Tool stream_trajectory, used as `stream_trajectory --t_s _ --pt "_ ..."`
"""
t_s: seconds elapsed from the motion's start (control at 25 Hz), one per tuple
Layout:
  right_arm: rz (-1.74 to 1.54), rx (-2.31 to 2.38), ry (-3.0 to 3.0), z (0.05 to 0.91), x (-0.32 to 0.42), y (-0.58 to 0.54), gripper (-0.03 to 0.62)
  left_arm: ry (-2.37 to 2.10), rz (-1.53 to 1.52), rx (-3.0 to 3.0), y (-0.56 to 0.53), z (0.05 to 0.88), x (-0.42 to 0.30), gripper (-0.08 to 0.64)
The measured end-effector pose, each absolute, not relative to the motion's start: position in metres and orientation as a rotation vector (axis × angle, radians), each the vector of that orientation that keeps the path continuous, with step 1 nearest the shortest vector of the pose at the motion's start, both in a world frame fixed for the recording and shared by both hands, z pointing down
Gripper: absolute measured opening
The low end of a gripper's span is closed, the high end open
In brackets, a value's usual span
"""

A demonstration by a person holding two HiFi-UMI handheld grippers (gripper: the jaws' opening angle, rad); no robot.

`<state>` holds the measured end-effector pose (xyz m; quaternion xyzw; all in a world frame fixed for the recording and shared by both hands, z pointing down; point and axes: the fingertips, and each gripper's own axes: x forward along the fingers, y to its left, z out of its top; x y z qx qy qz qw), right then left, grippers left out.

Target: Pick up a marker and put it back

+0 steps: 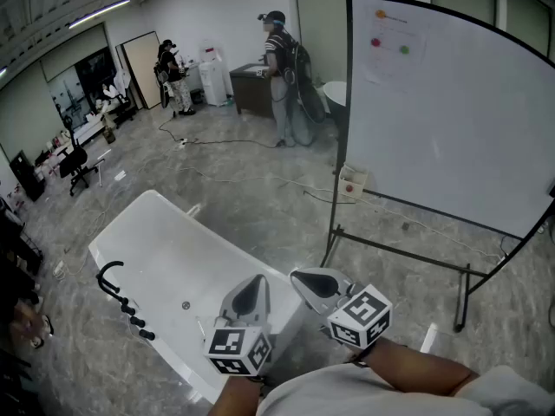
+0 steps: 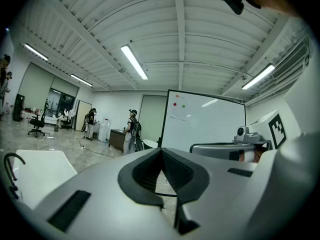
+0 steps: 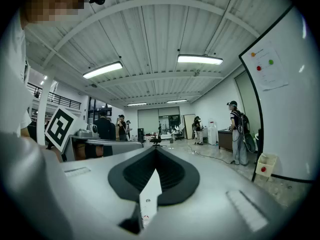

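The left gripper (image 2: 161, 153) and right gripper (image 3: 155, 151) each had jaws pressed together on nothing. No marker could be made out, perhaps hidden in the small box (image 1: 351, 181) at the whiteboard's (image 1: 451, 111) left edge, so its axis and heading were unreadable. Probably light, stiff and slick, best pinched mid-barrel

No legible text, square coded markers on left cube (image 1: 237, 351) and right cube (image 1: 361, 316), whiteboard sheet (image 1: 393, 48) too small to read
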<state>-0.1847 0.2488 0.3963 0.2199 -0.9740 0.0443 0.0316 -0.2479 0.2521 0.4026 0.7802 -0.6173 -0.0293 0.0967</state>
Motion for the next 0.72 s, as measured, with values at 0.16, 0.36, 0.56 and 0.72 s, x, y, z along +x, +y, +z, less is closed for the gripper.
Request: stream_trajectory --t_s 0.16,0.36,0.56,0.72 --pt "0.148 0.668 -3.012 0.397 -0.187 0.239 0.002 -1.83 -0.081 2.307 0.242 0.405 -0.249 0.002" --pt "0.203 0.686 -3.018 0.402 -0.181 0.233 0.002 -1.799 -0.078 2.315 0.234 0.41 -0.243 0.002" --pt "0.235 0.736 -2.997 0.41 -0.166 0.218 0.003 -1.757 -0.068 2.327 0.219 0.417 -0.231 0.002" --pt "0.267 0.79 -2.982 0.417 -0.147 0.196 0.003 -1.722 -0.055 2.337 0.2 0.423 -0.216 0.002"
